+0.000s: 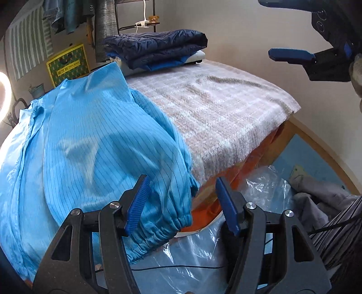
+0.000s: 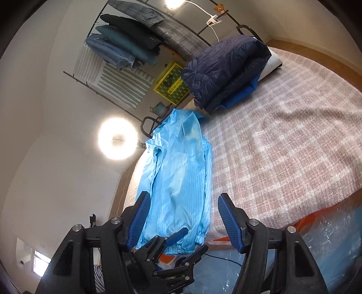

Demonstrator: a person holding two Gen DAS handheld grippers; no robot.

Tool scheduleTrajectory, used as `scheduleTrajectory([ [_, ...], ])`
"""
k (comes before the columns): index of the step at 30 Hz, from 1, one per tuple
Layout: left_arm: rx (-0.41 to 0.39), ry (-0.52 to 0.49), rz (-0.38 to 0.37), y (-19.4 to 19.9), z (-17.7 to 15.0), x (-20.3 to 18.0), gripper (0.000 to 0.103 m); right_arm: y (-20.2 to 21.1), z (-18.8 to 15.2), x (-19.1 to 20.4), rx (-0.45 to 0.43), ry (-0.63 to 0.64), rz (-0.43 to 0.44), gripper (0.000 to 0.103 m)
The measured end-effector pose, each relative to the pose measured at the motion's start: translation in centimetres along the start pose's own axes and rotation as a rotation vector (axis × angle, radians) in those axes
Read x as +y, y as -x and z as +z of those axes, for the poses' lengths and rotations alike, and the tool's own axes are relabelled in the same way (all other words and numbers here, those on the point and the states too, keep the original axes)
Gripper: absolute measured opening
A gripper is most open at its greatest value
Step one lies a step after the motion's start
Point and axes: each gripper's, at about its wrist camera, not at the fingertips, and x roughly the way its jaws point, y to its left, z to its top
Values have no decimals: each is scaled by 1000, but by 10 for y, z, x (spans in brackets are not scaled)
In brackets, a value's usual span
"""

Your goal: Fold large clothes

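On the checked blanket (image 2: 282,140) covering the bed, a navy quilted jacket (image 2: 224,70) is already stacked folded, while the light blue pinstriped jacket (image 1: 86,144) is judged only partly folded, laid lengthwise along the bed's left edge with an elastic cuff (image 1: 158,228) overhanging. Both the left gripper (image 1: 183,205) and right gripper (image 2: 183,219) are held spread apart, nothing grasped.

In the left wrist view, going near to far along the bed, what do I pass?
left hand-held gripper → light blue garment's elastic hem → plaid blanket → folded navy jacket → teddy bear
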Motion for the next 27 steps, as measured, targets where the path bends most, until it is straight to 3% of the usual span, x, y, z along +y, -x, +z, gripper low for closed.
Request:
scheduleTrajectory([
  [6,-23,-73,67,-2,-11,1,59,-1,3,-6,-2,-36,21,66],
  [8,-29,-67,76,-1,-12,4,43,-2,4,-5,-3,-38,27,66],
  [10,-35,-34,46,3,-12,10,15,-4,4,-2,-2,-29,27,66],
  [14,-24,89,-67,18,-8,23,11,-11,4,1,16,-16,30,66],
  [19,0,13,-42,15,-17,9,13,-15,5,4,29,1,32,66],
  [21,-30,16,-31,18,-19,6,13,-16,6,3,31,2,31,66],
  [23,-44,9,-10,20,-16,1,30,-16,6,3,31,2,33,66],
  [24,-45,-2,6,19,-14,-2,60,-16,5,3,30,2,32,66],
  [25,-56,-19,31,20,-12,-6,74,-16,6,2,29,1,32,66],
  [27,-89,-70,75,18,-8,-17,74,-17,8,1,28,-1,34,66],
])
